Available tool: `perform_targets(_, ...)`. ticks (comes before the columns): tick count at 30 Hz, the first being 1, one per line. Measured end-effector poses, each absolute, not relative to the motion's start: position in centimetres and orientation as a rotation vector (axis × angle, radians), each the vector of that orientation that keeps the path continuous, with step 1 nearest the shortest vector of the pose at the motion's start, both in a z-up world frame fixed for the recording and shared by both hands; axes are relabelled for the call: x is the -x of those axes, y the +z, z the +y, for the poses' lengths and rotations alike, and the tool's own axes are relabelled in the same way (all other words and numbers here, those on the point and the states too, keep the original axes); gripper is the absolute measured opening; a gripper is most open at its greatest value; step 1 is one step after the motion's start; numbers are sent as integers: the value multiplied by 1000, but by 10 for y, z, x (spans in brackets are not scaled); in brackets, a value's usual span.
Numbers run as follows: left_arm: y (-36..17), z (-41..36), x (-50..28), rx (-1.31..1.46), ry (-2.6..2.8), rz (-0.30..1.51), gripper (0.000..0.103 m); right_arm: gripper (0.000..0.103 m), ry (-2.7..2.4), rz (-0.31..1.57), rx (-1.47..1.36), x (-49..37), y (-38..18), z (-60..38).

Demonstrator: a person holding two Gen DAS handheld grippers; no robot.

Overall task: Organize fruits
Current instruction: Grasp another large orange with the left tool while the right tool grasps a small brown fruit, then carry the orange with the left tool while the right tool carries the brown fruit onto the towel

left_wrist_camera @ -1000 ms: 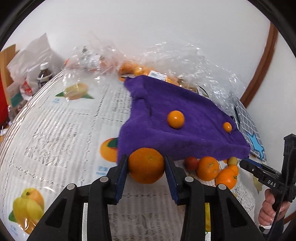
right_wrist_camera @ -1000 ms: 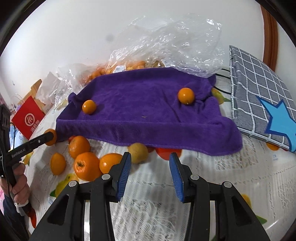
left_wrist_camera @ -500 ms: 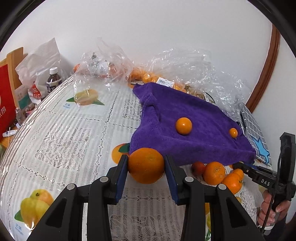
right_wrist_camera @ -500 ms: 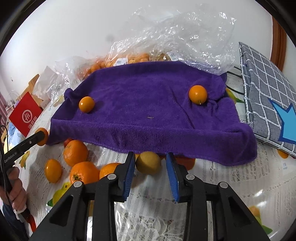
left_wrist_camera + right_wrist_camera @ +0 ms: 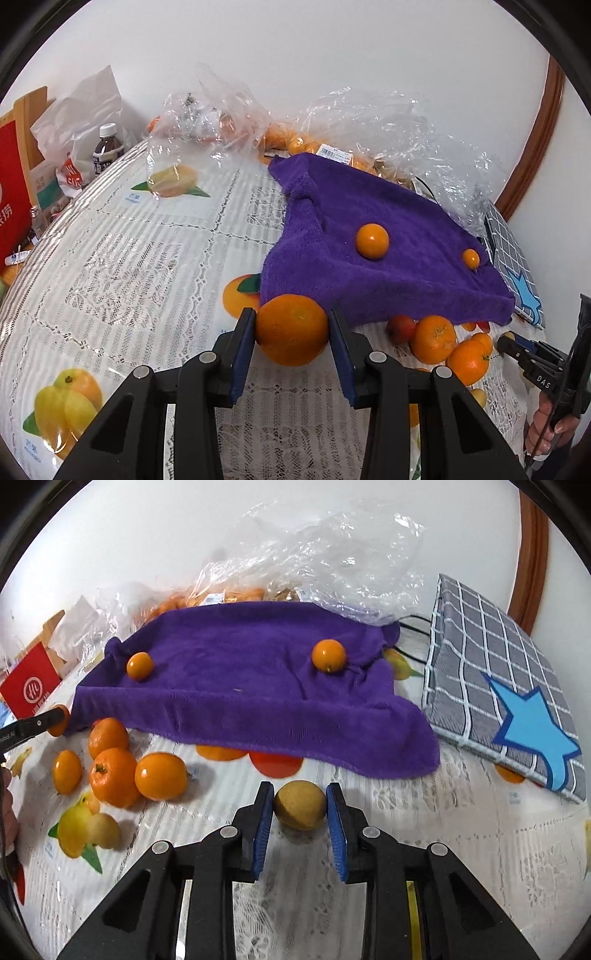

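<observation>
My left gripper (image 5: 291,332) is shut on a large orange (image 5: 291,334) and holds it just in front of the purple towel (image 5: 388,251). My right gripper (image 5: 300,806) is shut on a small yellow-brown fruit (image 5: 300,805) near the towel's front edge (image 5: 258,701). Two small oranges (image 5: 140,665) (image 5: 328,655) lie on the towel. Several loose oranges (image 5: 114,775) sit on the table left of the right gripper; they also show in the left wrist view (image 5: 434,339).
A grey checked bag with a blue star (image 5: 517,701) lies at the right. Clear plastic bags of fruit (image 5: 369,125) sit behind the towel. A bottle (image 5: 107,147), white bag and red box (image 5: 11,192) stand at the table's far left.
My right gripper moved forward and closed on the yellow-brown fruit. My left gripper drew back and up a little, still holding the large orange.
</observation>
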State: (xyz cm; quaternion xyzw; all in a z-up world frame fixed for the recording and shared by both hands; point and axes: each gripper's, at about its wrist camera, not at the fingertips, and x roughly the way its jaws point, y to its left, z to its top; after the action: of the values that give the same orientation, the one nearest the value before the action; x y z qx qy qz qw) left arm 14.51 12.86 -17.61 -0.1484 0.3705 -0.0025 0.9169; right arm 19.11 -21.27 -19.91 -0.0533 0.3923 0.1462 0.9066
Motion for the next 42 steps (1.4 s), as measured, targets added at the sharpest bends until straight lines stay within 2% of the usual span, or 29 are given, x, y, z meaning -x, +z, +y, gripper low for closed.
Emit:
perform_targets(11,-165,149,-149,275,-21,766,38,29,233,784,109,-177,-191,-264)
perform_targets(19,-142,163,-158,199,-67,743,38,29,223,715,16,-179,-154,-314)
perform_targets(42,-110,149,-185,141,-185,737,38,29,341,685,51,-194,-129,-299)
